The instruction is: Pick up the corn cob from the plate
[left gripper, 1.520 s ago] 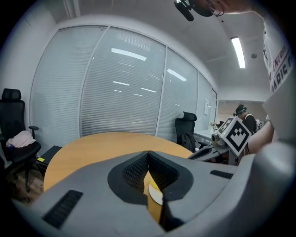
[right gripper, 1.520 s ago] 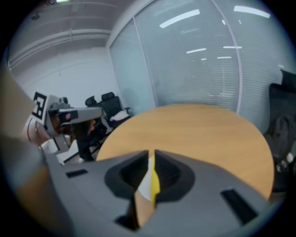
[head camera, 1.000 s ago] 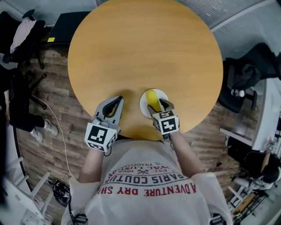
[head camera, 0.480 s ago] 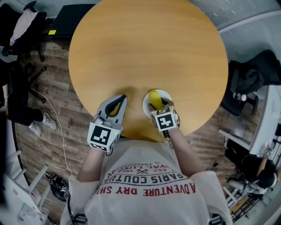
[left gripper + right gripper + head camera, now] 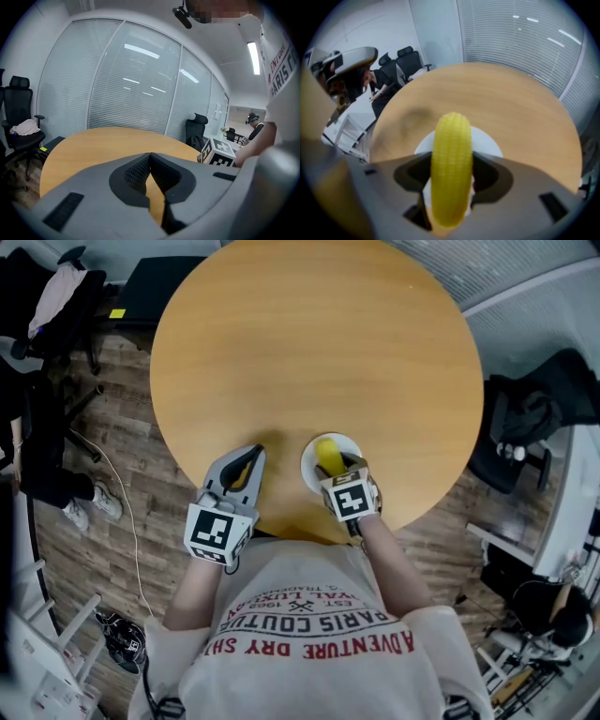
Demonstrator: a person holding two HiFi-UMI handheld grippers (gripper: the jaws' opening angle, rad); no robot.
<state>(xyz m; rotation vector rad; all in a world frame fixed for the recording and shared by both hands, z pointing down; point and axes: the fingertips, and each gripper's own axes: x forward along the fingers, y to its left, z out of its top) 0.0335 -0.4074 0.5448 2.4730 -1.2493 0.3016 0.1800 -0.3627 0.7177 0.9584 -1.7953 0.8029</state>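
— Where is the corn cob now?

— Over the white plate, near my edge of the round wooden worktop. My right hand-held gripper has it: one jaw presses each flank of the cob, roughly mid-length, with the cob's long axis pointing away from me. I can't tell whether it has cleared the plate.

— And the other side?

— The left hand-held gripper has its jaws together at the tips with nothing between them. It hovers just beside the plate, over bare wood.

— How do you expect the cob to behave?

— Light and stiff, I'd judge, so it should not sag. The risk is its shape: it is round, and the kernel rows look smooth and glossy, so it could roll or twist between flat pads. A mid-length hold keeps it balanced. I'd squeeze firmly without crushing and lift it level.
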